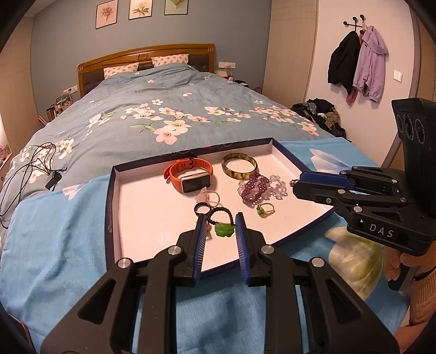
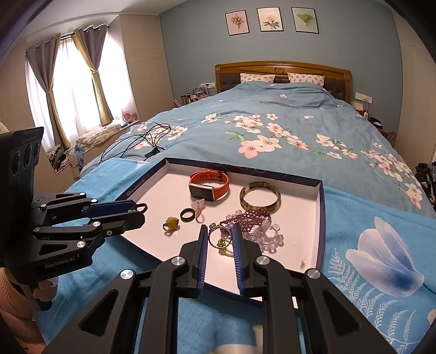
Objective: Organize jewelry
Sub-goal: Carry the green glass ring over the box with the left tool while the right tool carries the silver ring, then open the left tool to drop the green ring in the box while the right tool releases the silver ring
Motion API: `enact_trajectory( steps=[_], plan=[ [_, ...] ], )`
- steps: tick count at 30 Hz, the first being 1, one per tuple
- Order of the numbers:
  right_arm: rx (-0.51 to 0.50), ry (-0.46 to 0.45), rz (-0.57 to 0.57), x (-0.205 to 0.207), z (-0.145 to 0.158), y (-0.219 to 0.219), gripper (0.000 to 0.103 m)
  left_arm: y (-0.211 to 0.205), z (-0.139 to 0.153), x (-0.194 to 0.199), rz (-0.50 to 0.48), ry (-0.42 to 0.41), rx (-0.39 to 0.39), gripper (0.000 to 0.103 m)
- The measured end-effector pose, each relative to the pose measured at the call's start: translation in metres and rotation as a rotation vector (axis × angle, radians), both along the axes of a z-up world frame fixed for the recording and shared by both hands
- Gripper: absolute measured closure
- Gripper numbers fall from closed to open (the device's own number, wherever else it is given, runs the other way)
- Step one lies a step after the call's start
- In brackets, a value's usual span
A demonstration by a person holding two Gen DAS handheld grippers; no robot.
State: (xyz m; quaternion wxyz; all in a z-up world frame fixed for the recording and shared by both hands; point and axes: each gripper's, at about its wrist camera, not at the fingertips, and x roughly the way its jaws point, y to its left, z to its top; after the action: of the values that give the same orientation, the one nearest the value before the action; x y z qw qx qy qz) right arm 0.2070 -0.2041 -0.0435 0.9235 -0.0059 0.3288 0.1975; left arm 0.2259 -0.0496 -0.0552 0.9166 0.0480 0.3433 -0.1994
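Hiding tray (image 1: 114, 207) near edge, jaws overlapping pendant (image 1: 224, 229)

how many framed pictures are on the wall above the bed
3, in a row above the headboard: the left picture, the middle picture and the right picture. In the left wrist view their tops are cropped. None looks hidden.

Left gripper (image 1: 218, 217) pitched downward over the near edge of the tray (image 1: 114, 190), jaws narrow with a small gap; a dark bead bracelet (image 1: 222, 215) with its green pendant sits between the pads, contact can't be confirmed; right gripper (image 2: 220, 231) also pitched downward at the tray's near edge, jaws narrow around a silver ring (image 2: 215, 234), grip unclear; a hand (image 1: 395, 268) wraps the right gripper's handle beside the tray.
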Motion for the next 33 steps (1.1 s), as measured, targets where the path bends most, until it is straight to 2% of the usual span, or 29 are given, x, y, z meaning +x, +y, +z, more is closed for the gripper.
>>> enact_trajectory(
  steps=[33],
  plan=[
    [-0.005, 0.066, -0.012, 0.028, -0.017, 0.002, 0.087, -0.013, -0.016, 0.029, 0.023, 0.031, 0.044, 0.081]
  ],
)
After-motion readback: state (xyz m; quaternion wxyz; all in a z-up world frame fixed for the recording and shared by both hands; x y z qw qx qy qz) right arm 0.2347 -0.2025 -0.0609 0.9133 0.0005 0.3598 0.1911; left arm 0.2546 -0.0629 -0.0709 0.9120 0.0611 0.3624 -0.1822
